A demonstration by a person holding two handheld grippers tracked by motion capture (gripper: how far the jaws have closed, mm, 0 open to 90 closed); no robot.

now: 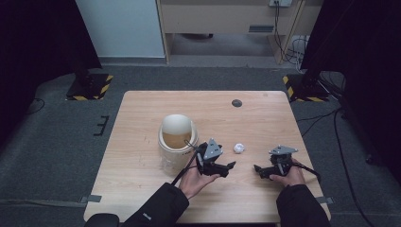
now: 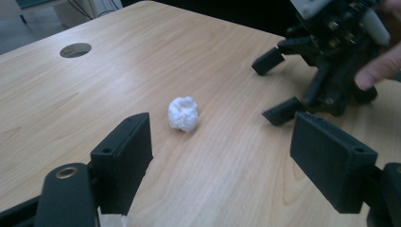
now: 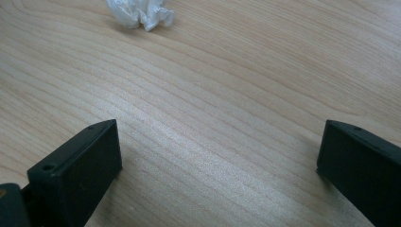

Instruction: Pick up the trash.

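A small crumpled white paper ball (image 1: pixel 239 148) lies alone on the bare wood of the table (image 1: pixel 142 113), between the two grippers and a little beyond them, and that seems to be what both tools are here for. The left gripper (image 1: pixel 226 166) sits just at the ball's seven o'clock, jaws spread wide and empty; in the left gripper view the ball (image 2: pixel 183 113) lies just ahead of the gap between them, slightly toward the left jaw, so I'd judge this hand is lined up to close on it. The right gripper (image 1: pixel 260 170) waits near the ball's four o'clock, also spread wide with nothing between its jaws, and in its own view the ball (image 3: pixel 140 13) sits far up at eleven o'clock, off its line — more standing by than reaching. Just beside the left gripper, at its ten o'clock, stands a cream bin (image 1: pixel 177 142) with its lid tipped up and mouth open, probably left that way to receive the wad.
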